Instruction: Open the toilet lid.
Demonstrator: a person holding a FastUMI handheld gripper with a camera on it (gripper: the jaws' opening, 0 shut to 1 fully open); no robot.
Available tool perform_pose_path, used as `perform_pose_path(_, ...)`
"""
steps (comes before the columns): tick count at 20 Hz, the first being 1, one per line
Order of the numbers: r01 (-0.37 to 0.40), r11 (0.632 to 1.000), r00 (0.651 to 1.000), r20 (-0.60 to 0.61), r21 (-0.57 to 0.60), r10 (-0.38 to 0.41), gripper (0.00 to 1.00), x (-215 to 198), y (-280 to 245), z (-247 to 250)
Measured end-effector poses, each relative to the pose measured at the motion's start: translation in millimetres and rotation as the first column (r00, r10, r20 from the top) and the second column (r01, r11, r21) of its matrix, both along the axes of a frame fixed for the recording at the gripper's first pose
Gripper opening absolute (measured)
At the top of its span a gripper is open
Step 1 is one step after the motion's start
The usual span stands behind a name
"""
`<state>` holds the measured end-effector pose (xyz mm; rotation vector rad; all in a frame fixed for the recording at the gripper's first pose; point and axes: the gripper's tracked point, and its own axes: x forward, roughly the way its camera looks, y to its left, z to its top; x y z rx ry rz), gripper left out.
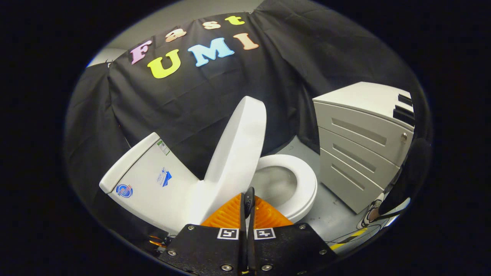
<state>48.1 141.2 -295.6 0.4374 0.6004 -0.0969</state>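
Your tool [248, 197] has its fingers pressed together on nothing, just short of the raised toilet lid [238, 149]. The lid stands near upright between tank [147, 180] and seat [303, 184]; it could drop back shut if nudged forward.

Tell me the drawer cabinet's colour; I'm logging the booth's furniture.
Light grey, seen in the gripper view: drawer cabinet.

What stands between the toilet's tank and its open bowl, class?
In the gripper view, the raised lid stands between the tank and the bowl, just beyond the shut tool, whose fingers hold nothing.
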Motion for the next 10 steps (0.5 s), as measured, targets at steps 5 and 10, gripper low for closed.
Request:
perform_pose_path(5, -0.046, 0.994, 0.998, 0.028, -0.100, 0.049, 0.00, 4, 14, 20)
perform_pose_path(10, -0.065, 0.983, 0.995, 0.061, -0.175, 0.076, 0.00, 7, 34, 41)
